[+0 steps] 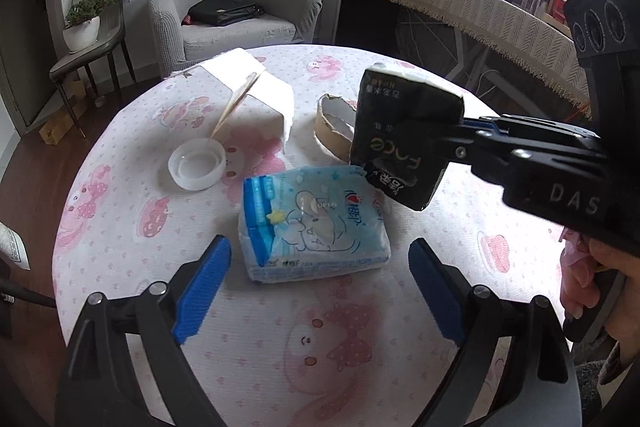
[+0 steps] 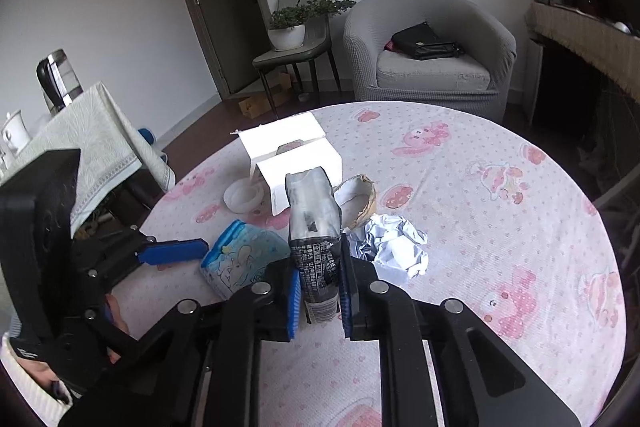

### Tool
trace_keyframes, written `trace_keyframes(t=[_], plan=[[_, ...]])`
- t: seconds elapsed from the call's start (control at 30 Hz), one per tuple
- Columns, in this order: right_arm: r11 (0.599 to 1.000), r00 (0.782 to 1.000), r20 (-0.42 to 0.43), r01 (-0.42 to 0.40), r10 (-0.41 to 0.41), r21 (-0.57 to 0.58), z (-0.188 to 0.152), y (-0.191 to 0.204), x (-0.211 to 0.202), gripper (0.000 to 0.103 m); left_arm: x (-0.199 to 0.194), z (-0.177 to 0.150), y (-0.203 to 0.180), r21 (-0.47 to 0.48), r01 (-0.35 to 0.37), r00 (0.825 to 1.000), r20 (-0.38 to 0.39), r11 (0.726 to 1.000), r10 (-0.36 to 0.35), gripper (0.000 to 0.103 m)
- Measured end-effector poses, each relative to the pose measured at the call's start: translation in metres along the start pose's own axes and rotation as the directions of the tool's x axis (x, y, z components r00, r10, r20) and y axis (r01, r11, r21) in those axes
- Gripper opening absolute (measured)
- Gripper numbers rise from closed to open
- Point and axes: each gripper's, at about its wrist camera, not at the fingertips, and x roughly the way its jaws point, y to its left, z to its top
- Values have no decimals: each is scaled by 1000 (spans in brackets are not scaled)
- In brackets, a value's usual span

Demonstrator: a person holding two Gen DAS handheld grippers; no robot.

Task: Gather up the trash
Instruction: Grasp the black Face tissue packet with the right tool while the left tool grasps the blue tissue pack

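Right tongs (image 2: pixel 320 295) are clamped on a crumpled black wrapper (image 2: pixel 314 227), lifted off the tabletop (image 2: pixel 500 247) at frame centre; in the left wrist view that wrapper (image 1: pixel 404 143) hangs at centre right. Left tongs (image 1: pixel 320 279) stand wide apart with nothing between them, flanking a blue tissue pack (image 1: pixel 312 227) that lies flat low in the middle. Behind it sit a white plastic lid (image 1: pixel 197 165), a torn cardboard tape ring (image 1: pixel 334 127) and a folded white paper piece (image 1: pixel 256 83). Crumpled white paper (image 2: pixel 394 243) lies right of the wrapper. A round cloth printed with pink rabbits covers the surface. Beyond it, a grey armchair (image 2: pixel 428 55) holding a black bag (image 2: pixel 424 41), a chair with a potted plant (image 2: pixel 292 23), and a brown door (image 2: pixel 212 3) at upper left.
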Motion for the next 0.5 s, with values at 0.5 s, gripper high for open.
trace_keyframes(t=[0.5], plan=[[995,989,129,-76,67,65,5,-13,-28,15,12,8,-1,-32,-65,997,-34,997,64,92]])
